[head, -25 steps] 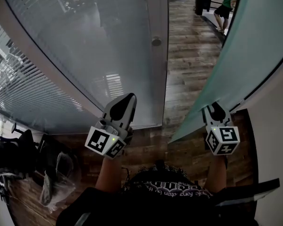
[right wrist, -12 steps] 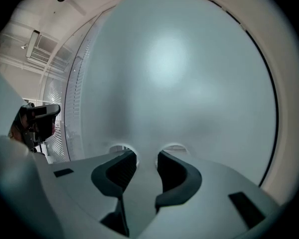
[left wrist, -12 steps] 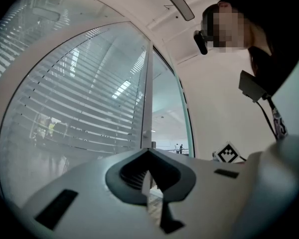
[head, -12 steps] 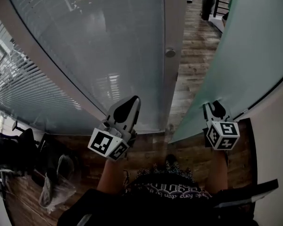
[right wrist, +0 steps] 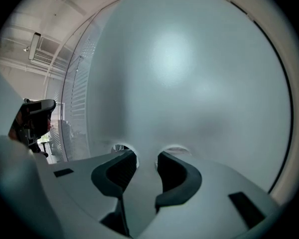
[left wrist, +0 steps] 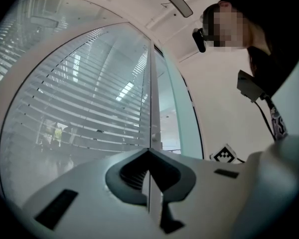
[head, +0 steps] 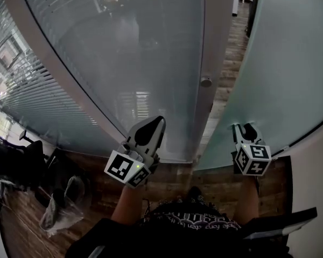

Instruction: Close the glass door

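R gripper (right wrist: 142, 156) jaws wide apart, holding nothing, tips against the frosted pale-green glass door (head: 282, 63). L gripper (left wrist: 149, 156) jaws together, empty. I've swung the door nearer the grey frame post (head: 218, 36) vs a sec ago; gap's slim, nearly closed.

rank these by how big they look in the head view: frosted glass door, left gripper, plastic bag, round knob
frosted glass door, by far largest
left gripper and plastic bag: close in size, gripper nearer the camera, so not ranked
round knob, smallest
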The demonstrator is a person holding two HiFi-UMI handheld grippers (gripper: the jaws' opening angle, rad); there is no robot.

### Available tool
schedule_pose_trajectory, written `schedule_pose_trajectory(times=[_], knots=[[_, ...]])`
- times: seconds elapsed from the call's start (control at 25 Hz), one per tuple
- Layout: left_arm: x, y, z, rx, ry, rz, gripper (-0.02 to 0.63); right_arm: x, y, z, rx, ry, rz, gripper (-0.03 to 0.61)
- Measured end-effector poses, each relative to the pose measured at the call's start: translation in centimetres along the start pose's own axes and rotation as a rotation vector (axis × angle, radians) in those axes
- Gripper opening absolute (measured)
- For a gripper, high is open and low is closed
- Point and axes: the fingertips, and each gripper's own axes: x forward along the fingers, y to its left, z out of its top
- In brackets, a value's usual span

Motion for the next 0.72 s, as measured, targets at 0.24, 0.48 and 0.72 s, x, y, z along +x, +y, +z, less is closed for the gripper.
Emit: schedule_pose_trajectory(times=[0.24, 0.48, 0.72], knots=[[1.3, 0.1, 0.7, 0.014, -0.017, 0.042, 0.002, 2.3, -0.3, 1.1, -0.024, 0.015, 0.059, 0.133], [2.9, 0.3, 4.2, 0.016, -0.021, 0.074, 0.002, 3.3, -0.5, 5.5, -0.038, 0.02, 0.092, 0.133], [3.4, 0.3, 3.7, 0.016, -0.027, 0.096, 0.002, 5.2, -0.9, 5.1, -0.026, 0.01, 0.094, 0.133]])
